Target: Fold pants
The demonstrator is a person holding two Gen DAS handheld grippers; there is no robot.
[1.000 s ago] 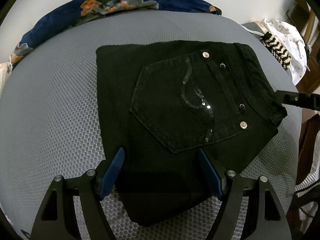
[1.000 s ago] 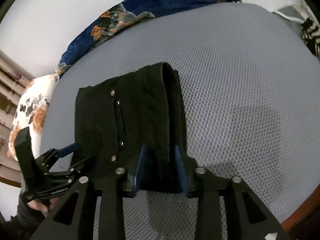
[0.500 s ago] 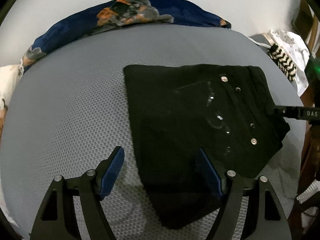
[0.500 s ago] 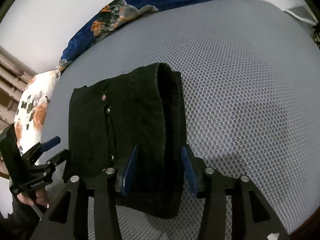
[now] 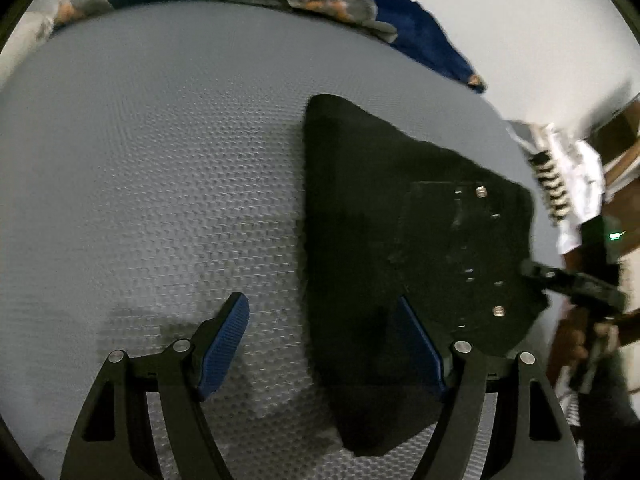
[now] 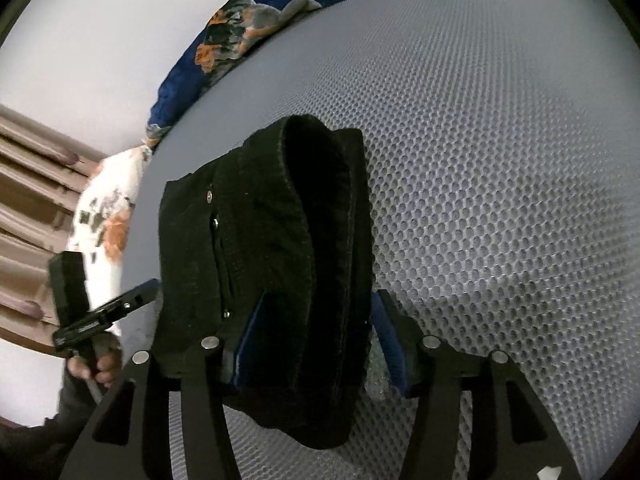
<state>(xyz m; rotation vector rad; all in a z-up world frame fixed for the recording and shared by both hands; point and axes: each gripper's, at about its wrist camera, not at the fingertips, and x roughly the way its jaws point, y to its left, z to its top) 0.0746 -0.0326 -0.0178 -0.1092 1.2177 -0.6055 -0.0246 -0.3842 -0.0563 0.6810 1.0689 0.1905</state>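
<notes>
Both hand-held grippers are spread: the right (image 6: pixel 316 344) straddles the folded pants (image 6: pixel 276 272) at lower centre without pinching; the left (image 5: pixel 324 352) hangs free, suggesting folding is finished.

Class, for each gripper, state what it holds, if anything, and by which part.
Nothing looks held. The left gripper is open over the black pants' edge. The right gripper straddles their folded end, jaws spread, one pad clear of the cloth.
</notes>
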